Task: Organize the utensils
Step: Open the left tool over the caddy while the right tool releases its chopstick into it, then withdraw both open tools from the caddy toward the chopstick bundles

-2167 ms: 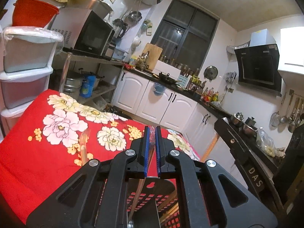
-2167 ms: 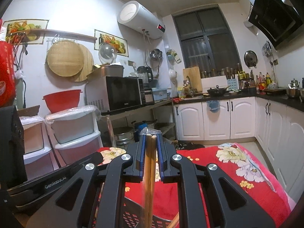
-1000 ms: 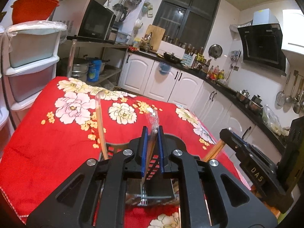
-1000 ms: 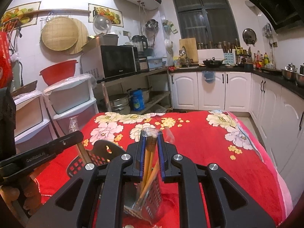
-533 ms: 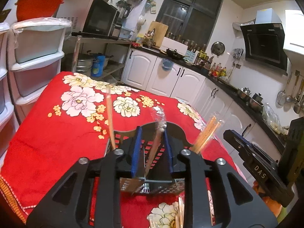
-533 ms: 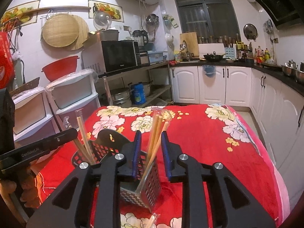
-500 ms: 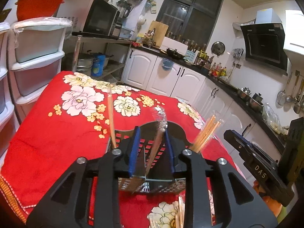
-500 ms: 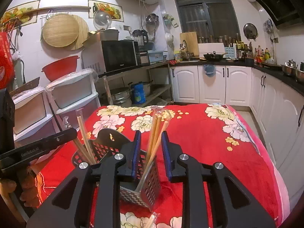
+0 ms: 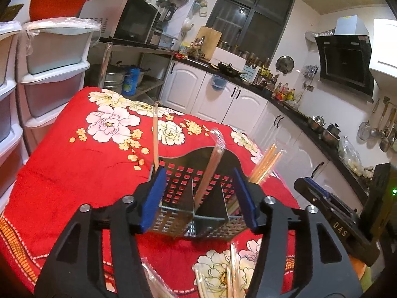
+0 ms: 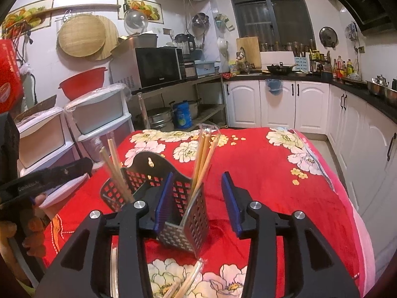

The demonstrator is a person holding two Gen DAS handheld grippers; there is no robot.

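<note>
A black perforated utensil holder (image 9: 178,186) (image 10: 196,206) stands on the red flowered tablecloth (image 9: 74,173). Wrapped chopstick pairs stand in its compartments: one in the middle (image 9: 211,164), one at the left (image 9: 155,136), one at the right (image 9: 266,161). My left gripper (image 9: 198,173) is just short of the holder with its jaws opening. The middle pair shows between them, clear of both pads. My right gripper (image 10: 197,175) is also opening. A leaning pair (image 10: 203,154) rises between its fingers, untouched. More wrapped chopsticks (image 9: 230,268) (image 10: 188,280) lie on the cloth below the grippers.
Stacked plastic drawers (image 9: 49,74) stand just past the table's left side. White kitchen cabinets (image 10: 310,104) run along the far wall and right. The table's right edge (image 10: 352,223) drops off near them. The left gripper (image 10: 49,178) and a hand (image 10: 37,201) show in the right wrist view.
Both grippers were shut on wrapped chopstick pairs; both have let go and opened wide. The pairs now stand in the holder, and both grippers have drawn back a little.
</note>
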